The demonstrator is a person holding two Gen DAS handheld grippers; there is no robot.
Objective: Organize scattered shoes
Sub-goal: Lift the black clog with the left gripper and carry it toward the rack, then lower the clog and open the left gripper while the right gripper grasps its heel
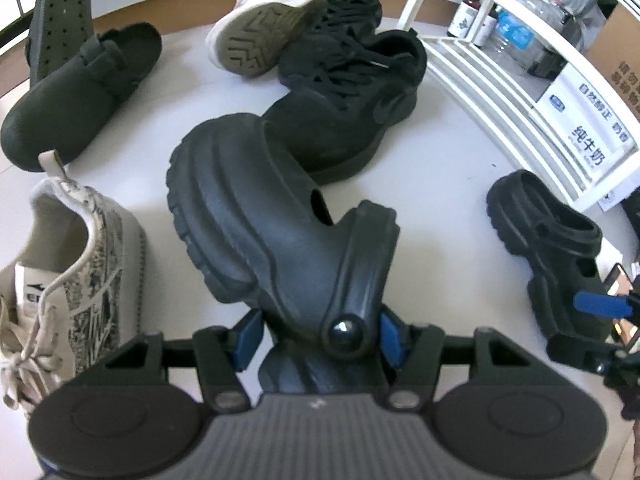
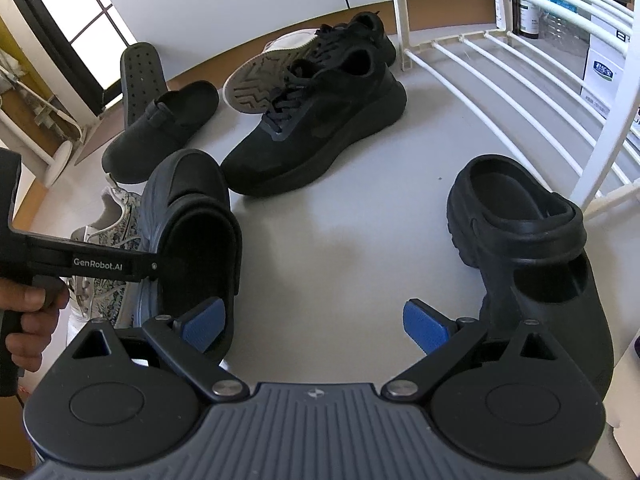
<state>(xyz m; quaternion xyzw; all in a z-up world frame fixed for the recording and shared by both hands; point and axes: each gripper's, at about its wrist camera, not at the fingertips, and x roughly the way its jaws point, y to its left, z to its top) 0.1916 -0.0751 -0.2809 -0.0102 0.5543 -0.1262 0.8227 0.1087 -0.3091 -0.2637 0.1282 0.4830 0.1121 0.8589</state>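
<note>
A white wire rack (image 1: 486, 62) was seen at the right of the pale floor (image 2: 340, 216). Behind its bars, dark bottles (image 1: 467, 14), a clear plastic bottle (image 1: 510, 28) and a printed white carton (image 1: 588, 120) were stood. A brown baseboard (image 2: 436, 8) was seen along the wall.

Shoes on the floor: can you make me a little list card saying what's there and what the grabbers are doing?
Left gripper: shut on a black clog
Right gripper: open, holding nothing
Matching clog: on the floor by the white rack
Other shoes: black sneaker, patterned sneaker, dark slipper
</note>
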